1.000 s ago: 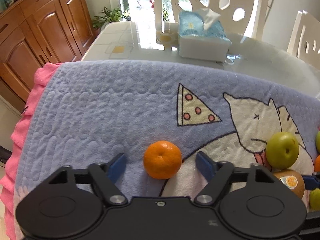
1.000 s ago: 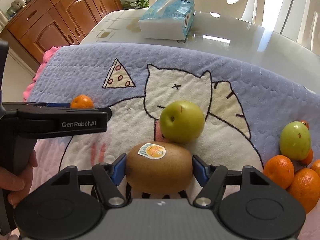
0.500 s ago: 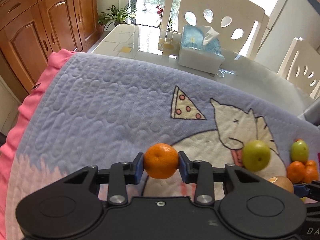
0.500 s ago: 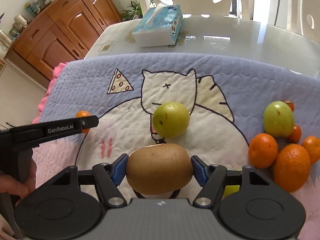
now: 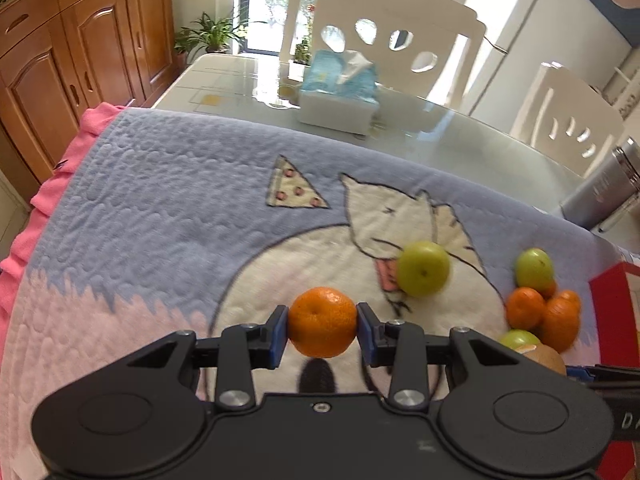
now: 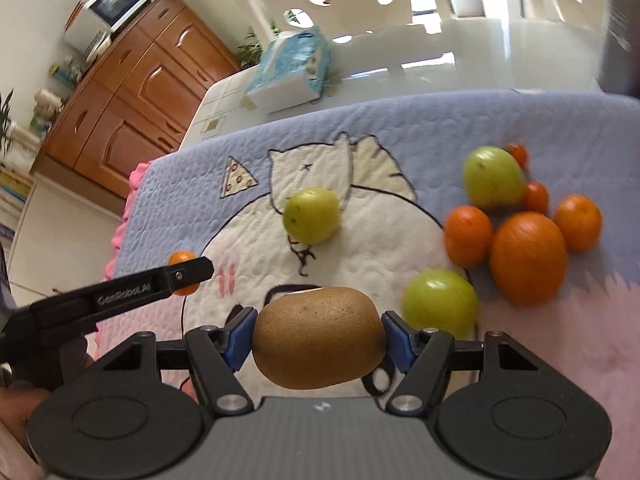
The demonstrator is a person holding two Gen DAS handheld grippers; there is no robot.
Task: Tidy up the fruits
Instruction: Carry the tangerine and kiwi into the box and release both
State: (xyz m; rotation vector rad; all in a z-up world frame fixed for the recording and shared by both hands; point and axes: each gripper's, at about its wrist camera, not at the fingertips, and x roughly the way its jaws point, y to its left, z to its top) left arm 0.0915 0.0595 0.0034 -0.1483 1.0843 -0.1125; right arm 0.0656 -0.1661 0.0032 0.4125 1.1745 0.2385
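Note:
My left gripper (image 5: 322, 326) is shut on a small orange mandarin (image 5: 322, 321), held above the cat-print blanket (image 5: 160, 208). My right gripper (image 6: 318, 340) is shut on a brown kiwi (image 6: 318, 342), also lifted off the blanket. In the right wrist view the left gripper (image 6: 188, 270) reaches in from the left with the mandarin (image 6: 181, 258) behind its finger. One green apple (image 6: 312, 215) lies on the cat drawing. To the right sits a cluster of several oranges (image 6: 528, 256) with two more green apples (image 6: 494, 178), (image 6: 440, 304).
A blue tissue box (image 5: 340, 92) stands on the glass table beyond the blanket. White chairs (image 5: 384, 44) line the far side. A steel flask (image 5: 600, 188) stands at the right, with a red item (image 5: 612, 312) at the blanket's right edge. Wooden cabinets (image 5: 72, 64) stand left.
My left gripper closed on the mandarin and lifted it. The right gripper rose with the kiwi, rolled, and shifted right toward the orange cluster.

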